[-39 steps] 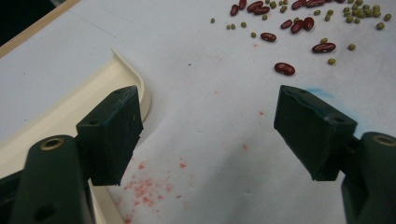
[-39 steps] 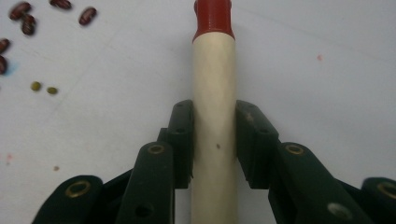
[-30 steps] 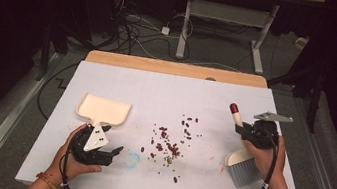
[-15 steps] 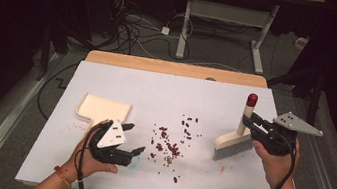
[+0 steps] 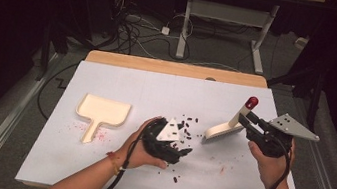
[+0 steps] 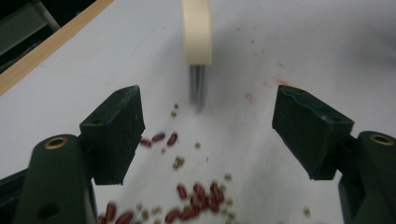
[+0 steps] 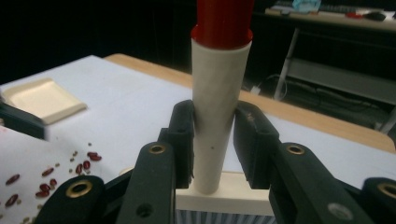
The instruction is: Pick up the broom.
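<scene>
A cream hand brush (image 5: 224, 128) with a red-tipped handle is tilted, its bristles touching the white table just right of the scattered red beans (image 5: 187, 122). My right gripper (image 5: 248, 120) is shut on the brush handle (image 7: 217, 116), near the brush head. My left gripper (image 5: 180, 152) is open and low over the beans (image 6: 196, 191), facing the brush (image 6: 196, 32), with nothing between its jaws. A cream dustpan (image 5: 102, 111) lies flat at the left, also visible as the dustpan (image 7: 42, 99) in the right gripper view.
The white table sheet (image 5: 95, 164) has a wooden strip (image 5: 175, 68) along its far edge. Pink stains (image 5: 99, 136) mark the sheet beside the dustpan handle. Cables and desk legs (image 5: 185, 21) are on the floor beyond.
My left gripper moved right from beside the dustpan to over the beans. The right gripper carried the brush left and set its bristles down next to the beans.
</scene>
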Demonstrator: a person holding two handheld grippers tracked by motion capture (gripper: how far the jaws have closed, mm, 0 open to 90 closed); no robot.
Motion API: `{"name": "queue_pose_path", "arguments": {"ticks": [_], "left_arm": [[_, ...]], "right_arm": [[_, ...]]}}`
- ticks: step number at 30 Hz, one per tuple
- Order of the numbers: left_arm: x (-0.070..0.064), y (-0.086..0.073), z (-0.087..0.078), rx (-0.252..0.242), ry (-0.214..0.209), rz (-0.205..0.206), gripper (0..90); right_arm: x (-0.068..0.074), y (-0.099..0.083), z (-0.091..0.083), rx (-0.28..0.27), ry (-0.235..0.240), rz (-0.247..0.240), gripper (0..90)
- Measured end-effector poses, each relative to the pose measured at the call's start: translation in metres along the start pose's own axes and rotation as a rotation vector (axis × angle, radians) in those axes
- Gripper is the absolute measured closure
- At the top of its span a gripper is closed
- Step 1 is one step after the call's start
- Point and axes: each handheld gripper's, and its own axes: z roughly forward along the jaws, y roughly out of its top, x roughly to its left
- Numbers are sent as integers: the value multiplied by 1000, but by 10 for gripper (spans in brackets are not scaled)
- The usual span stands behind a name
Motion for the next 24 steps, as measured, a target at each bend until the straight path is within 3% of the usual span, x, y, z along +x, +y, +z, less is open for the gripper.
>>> {"name": "queue_pose_path", "arguments": {"ticks": [4,7,9,12,14,15,18,22,24], "left_arm": [[2,21,31,6,12,-6,248],[3,30,49,5,-16,-44,255],[2,34,56,-8,-64,-69,297],[-7,37,64,-6,-76,-66,314],[-10,37,65,3,-74,-49,406],[-11,37,64,-10,-80,-55,406],[-7,35,55,-59,-91,-67,604],[-3,30,39,-95,-121,-57,648],[0,28,33,-83,-125,-42,656]], "right_arm": [[6,4,-3,-21,10,-4,702],[13,6,-4,-23,19,-19,702],[23,10,-7,-31,18,-48,701],[29,12,-9,-36,28,-61,702],[39,14,-12,-44,32,-83,701],[39,14,-12,-44,32,-83,701],[48,18,-17,-63,60,-94,701],[53,21,-19,-76,77,-98,702],[58,22,-20,-79,106,-94,702]]}}
